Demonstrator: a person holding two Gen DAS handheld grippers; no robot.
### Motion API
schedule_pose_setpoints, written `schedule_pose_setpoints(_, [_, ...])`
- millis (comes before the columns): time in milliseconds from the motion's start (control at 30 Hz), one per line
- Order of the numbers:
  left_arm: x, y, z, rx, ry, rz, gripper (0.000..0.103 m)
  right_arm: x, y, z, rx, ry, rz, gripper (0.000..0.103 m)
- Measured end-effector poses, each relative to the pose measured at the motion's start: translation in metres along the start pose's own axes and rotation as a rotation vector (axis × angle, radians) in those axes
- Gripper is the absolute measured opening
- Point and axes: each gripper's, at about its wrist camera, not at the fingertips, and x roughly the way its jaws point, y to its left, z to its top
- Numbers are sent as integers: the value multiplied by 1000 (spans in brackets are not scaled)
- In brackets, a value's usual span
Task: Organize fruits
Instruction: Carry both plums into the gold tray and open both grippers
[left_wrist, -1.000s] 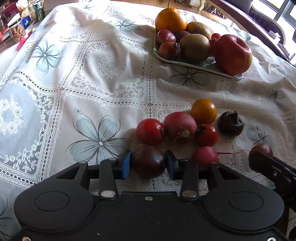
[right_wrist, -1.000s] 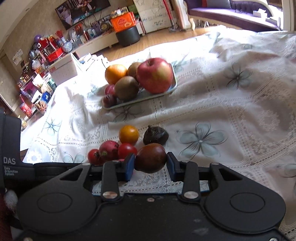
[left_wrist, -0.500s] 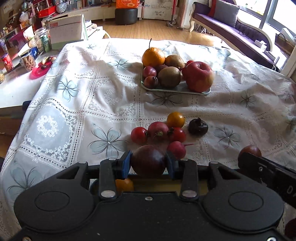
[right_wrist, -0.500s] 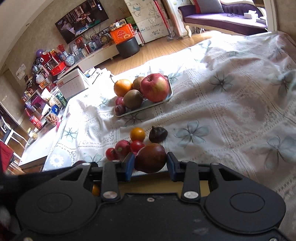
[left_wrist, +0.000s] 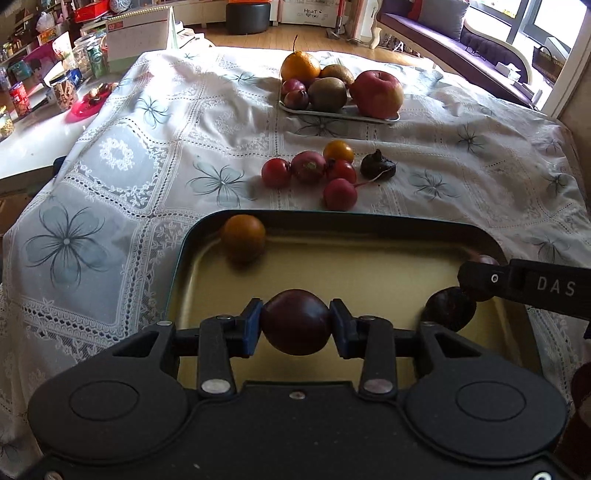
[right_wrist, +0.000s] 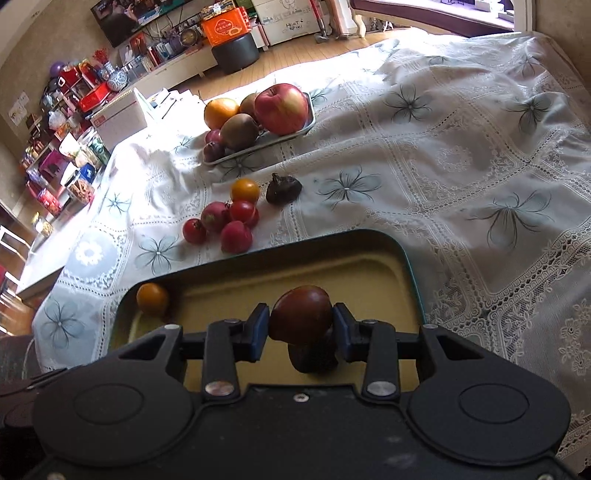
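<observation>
My left gripper (left_wrist: 295, 321) is shut on a dark purple plum (left_wrist: 295, 332) and holds it over the near part of a yellow tray with a dark rim (left_wrist: 369, 216). My right gripper (right_wrist: 300, 325) is shut on a dark brown-red tomato (right_wrist: 301, 314) above the same tray (right_wrist: 369, 234). Another dark fruit (right_wrist: 314, 356) lies just beneath it. An orange fruit (left_wrist: 243, 236) rests in the tray's far left corner. Beyond the tray, several red tomatoes and radishes (left_wrist: 308, 168) lie loose on the cloth, along with an orange tomato (left_wrist: 338, 151).
A dark shrivelled fruit (left_wrist: 377, 166) lies beside the cluster. A far white plate (left_wrist: 369, 119) carries an apple (left_wrist: 376, 94), an orange, kiwis and plums. The lace tablecloth (left_wrist: 129, 177) drops off at the left, where a side table holds jars.
Both grippers have drawn back from the loose cluster, each carrying its fruit. They now hang over the yellow tray, which has come into view.
</observation>
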Motion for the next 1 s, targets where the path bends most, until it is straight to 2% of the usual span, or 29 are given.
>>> schedule_pose_setpoints(100, [-4,2,-9,1,-14,32,47,-2,3,-2,-16,-5,-18,39])
schedule_pose_setpoints(267, [-1,5,-16,-8,14,6,47,-1,3,-2,-25,-9,-48,39])
schedule_pose_setpoints(800, [5,9,-20,-20,54,-6,48,1,5,-3,-29,-1,-48,40])
schedule_pose_setpoints(1000, [-1,9,-19,-24,30,-9,47,-1,3,-2,-18,2,-33,40])
